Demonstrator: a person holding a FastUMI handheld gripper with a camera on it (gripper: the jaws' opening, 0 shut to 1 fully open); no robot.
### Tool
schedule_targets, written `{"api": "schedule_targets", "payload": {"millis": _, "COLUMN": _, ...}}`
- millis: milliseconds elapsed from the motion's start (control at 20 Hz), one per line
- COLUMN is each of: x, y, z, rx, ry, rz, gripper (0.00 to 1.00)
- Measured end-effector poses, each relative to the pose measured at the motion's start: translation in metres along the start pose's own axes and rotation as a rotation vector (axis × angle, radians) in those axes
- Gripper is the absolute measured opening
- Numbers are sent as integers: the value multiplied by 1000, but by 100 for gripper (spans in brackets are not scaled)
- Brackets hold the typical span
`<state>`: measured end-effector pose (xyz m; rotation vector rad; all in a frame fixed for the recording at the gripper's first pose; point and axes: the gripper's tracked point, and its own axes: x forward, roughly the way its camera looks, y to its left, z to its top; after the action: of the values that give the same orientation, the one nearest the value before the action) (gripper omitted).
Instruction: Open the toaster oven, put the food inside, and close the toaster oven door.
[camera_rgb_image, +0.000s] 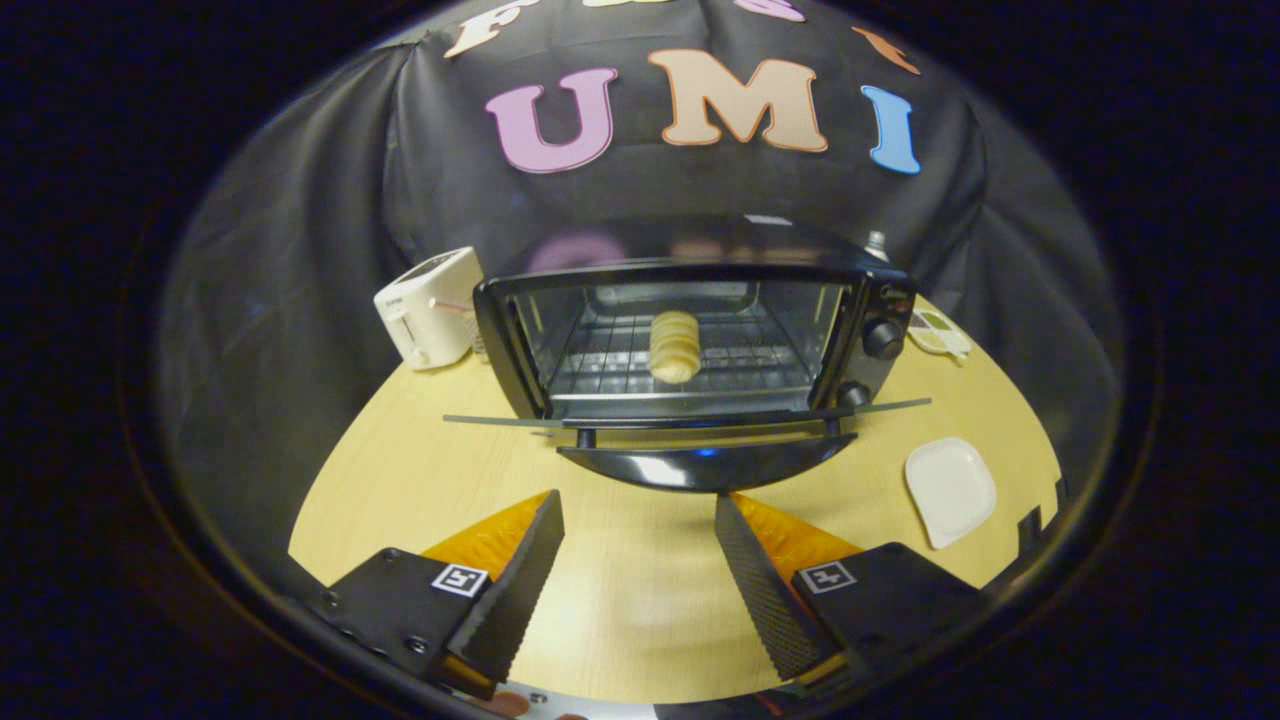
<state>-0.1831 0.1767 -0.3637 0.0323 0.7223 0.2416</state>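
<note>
Toaster oven (690, 340), black, standing on the wooden table (420, 450) against the booth's cloth wall; door (700, 462) dropped fully down, lying flat toward the viewer, its handle edge just ahead of the fingertips; food (675, 346), a pale ridged roll, resting on the wire rack (600, 370) mid-cavity, so the loading step looks done and only the closing remains; gripper (638, 510), fingers spread wide and holding nothing, poised low on either side of the door's front edge, apparently so as to get under it and lift; control knobs (884, 340) on the oven's right panel, untouched; white toaster (428, 308) just left of the oven, apart from it; white plate (950, 490), bare, on the table right of the door, probably where the roll came from; small dish (938, 334) behind the oven's right corner, contents too small to tell.
</note>
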Motion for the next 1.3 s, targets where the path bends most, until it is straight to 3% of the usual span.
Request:
{"api": "schedule_targets", "payload": {"millis": 700, "x": 20, "y": -25, "z": 100, "rx": -8, "ry": -163, "rz": -63, "gripper": 97}}
{"api": "schedule_targets", "payload": {"millis": 1000, "x": -16, "y": -44, "z": 177, "rx": -27, "ry": -313, "rz": -91, "gripper": 96}}
{"api": "schedule_targets", "payload": {"millis": 1300, "x": -78, "y": -77, "z": 286, "rx": 21, "ry": -575, "rz": -137, "gripper": 96}}
